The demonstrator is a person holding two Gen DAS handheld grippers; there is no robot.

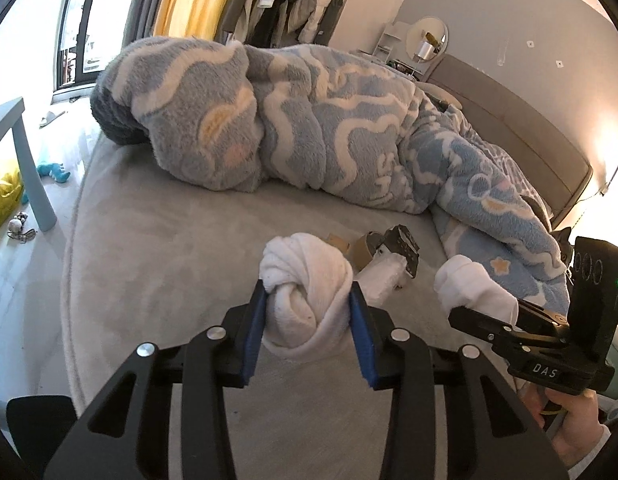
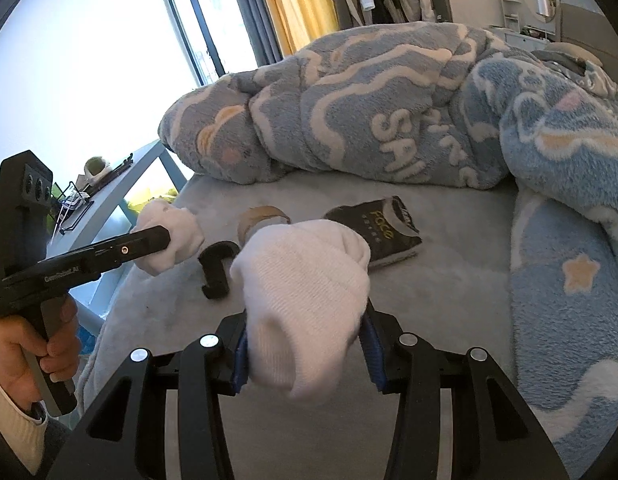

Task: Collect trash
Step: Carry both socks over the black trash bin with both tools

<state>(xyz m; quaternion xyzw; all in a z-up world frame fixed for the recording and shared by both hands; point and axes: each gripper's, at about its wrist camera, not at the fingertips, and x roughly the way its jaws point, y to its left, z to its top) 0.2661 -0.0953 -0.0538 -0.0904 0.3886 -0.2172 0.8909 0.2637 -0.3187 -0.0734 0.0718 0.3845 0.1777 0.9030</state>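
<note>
A: Where is the trash now?

B: Each gripper has one white piece. The left gripper [image 1: 307,300] is clamped on a knotted white cloth ball [image 1: 305,280], its blue pads pressing both sides, just above the grey bed sheet [image 1: 149,248]. The right gripper [image 2: 305,336] is clamped on a second white bundle [image 2: 305,276], a ribbed sock-like one, also raised a little.

A: Why are they held like that?

B: I think so that both pieces are carried away together; the soft cloth gives way, so the jaws stay partly apart.

A: What remains on the bed?

B: A cardboard tape roll [image 2: 261,218], a black hook-shaped part [image 2: 217,264] and a dark packet [image 2: 383,232], all near each other, in front of the blue fleece blanket [image 2: 389,120].

A: Any writing?

B: The packet shows "Face". The blanket has white letters, perhaps "SAI". The right gripper's body shows "DAS" in the left view.
</note>
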